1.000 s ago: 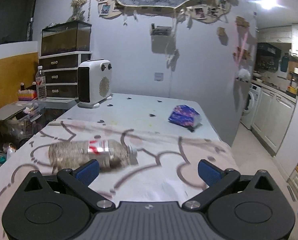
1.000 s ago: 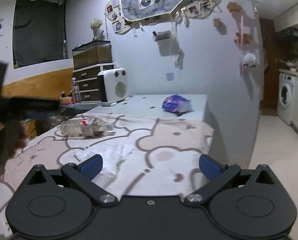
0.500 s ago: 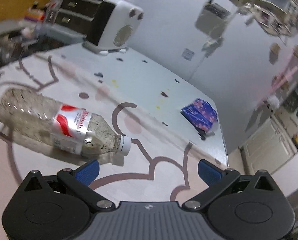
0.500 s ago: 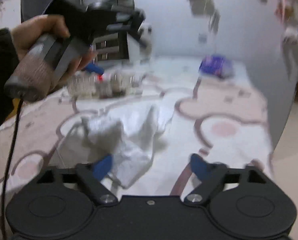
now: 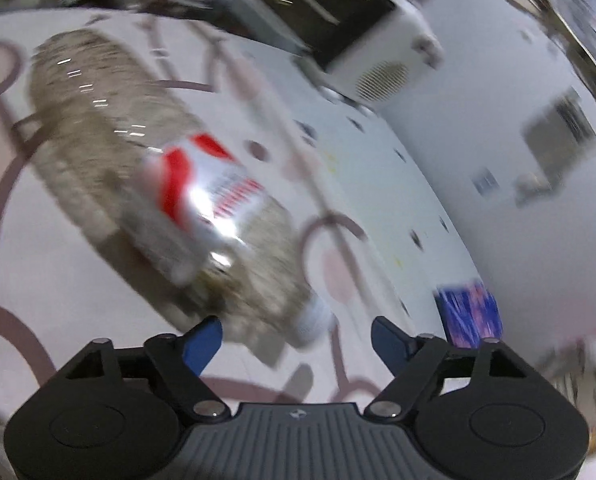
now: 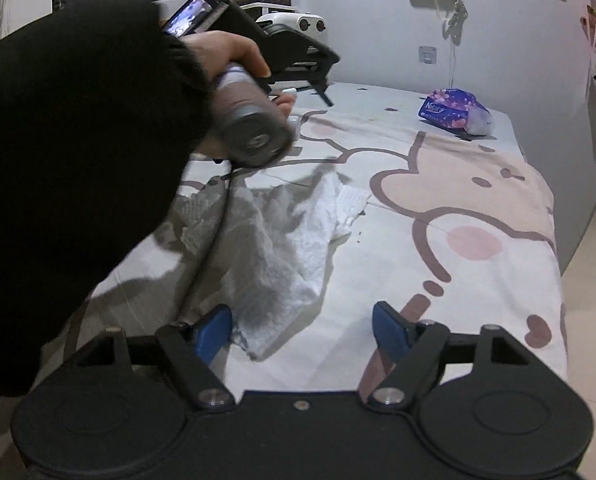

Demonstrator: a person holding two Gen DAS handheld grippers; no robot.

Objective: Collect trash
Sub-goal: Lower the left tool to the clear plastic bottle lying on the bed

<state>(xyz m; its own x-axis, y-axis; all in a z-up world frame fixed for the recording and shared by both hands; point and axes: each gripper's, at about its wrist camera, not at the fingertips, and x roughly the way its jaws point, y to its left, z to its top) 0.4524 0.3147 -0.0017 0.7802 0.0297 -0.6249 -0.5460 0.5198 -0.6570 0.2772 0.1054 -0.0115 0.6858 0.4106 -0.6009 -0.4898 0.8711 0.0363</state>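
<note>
Pick-up approach underway. Left tool (image 5: 295,336), jaws just narrowing but unclenched, has the plastic bottle (image 5: 169,184) lying just ahead, cap end nearest. Right tool (image 6: 302,328), just reopening, grips nothing; crumpled tissue (image 6: 273,240) is by its left pad. Next: advance, clamp.

Both wrist views angled down, close over the bedspread (image 6: 438,184), sharing purple packet (image 5: 468,316)

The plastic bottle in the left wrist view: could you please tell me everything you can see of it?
The bottle is clear plastic, speckled or grimy inside, and looks empty. It has a red-and-white label around its middle and a white cap. It lies on its side on the cartoon-print cloth, its cap end towards the left gripper and its base away at the upper left. The picture is motion-blurred. The cap end lies between the open fingers; no pad visibly presses on it.
</note>
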